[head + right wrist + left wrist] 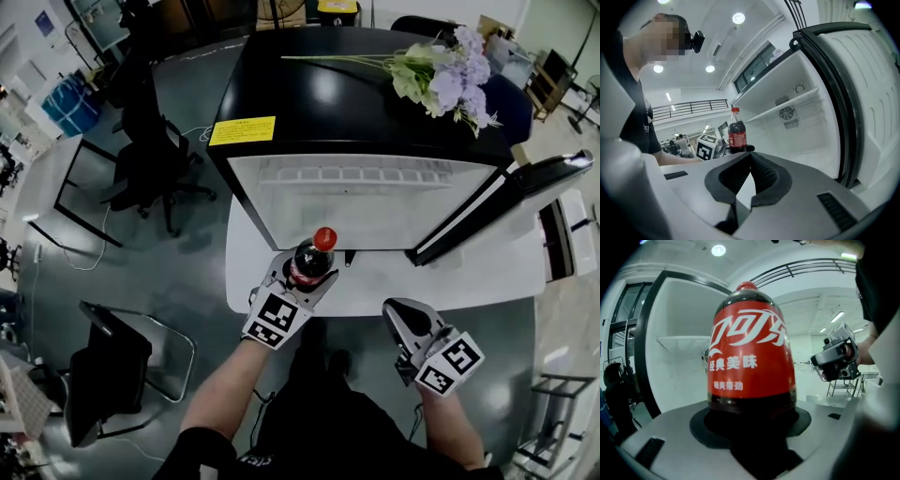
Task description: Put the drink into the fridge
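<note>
A cola bottle (312,258) with a red cap and red label stands upright in my left gripper (302,281), just in front of the open fridge (366,197). In the left gripper view the bottle (750,352) fills the middle, with the left gripper (750,420) shut on its dark lower part. My right gripper (398,314) hangs lower right of the bottle, shut and empty. In its own view the right gripper (750,157) has its pads touching. The bottle (737,136) shows beyond them, before the fridge shelf (787,110).
The fridge door (506,202) swings open to the right, and the door (862,93) lies close on the right gripper's right. Artificial flowers (441,75) lie on the black fridge top. Black chairs (150,159) stand to the left.
</note>
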Demonstrator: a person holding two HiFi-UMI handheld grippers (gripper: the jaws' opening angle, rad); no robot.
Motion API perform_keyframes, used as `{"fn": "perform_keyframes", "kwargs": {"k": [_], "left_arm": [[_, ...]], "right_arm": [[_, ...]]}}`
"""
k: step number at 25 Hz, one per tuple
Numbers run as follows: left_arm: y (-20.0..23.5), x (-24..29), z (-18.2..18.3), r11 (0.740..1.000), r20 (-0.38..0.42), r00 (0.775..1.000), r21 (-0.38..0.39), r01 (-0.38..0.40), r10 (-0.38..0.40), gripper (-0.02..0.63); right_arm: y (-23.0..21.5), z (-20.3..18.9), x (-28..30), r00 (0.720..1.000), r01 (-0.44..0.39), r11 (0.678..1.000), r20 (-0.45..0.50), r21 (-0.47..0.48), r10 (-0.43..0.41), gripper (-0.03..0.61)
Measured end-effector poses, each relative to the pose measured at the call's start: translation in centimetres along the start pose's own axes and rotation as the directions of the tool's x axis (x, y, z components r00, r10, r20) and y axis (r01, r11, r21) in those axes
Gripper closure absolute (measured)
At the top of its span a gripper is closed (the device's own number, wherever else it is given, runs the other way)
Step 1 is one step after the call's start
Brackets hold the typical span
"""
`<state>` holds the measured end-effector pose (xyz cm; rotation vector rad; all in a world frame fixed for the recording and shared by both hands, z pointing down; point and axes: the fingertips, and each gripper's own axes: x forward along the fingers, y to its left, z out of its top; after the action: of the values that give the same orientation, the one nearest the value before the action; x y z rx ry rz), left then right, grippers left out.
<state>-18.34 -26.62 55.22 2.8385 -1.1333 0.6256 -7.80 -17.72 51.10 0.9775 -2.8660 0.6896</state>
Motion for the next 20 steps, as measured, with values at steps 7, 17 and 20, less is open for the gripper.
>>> {"fn": "perform_keyframes", "kwargs": {"k": [7, 17, 20], "left_arm": [[0.4, 4.9, -3.2, 0.995, -0.107, 0.993, 0.075, 0.064, -0.056, 0.344], [1.2, 9.7, -6.2, 0.97, -0.244, 0.966, 0.199, 0.14, -0.089, 0.344], [1.2, 10.7, -7.0, 0.964, -0.282, 0.953, 0.201, 0.174, -0.113, 0.344]], "right_arm": [[-2.5, -2.2, -1.2, 0.999, 0.045, 0.997, -0.015, 0.057, -0.044, 0.563], [-4.0, -3.8, -1.4, 0.997, 0.078, 0.993, -0.021, 0.09, -0.076, 0.563], [-4.3, -4.0, -1.8, 0.996, 0.093, 0.991, -0.022, 0.099, -0.091, 0.563]]}}
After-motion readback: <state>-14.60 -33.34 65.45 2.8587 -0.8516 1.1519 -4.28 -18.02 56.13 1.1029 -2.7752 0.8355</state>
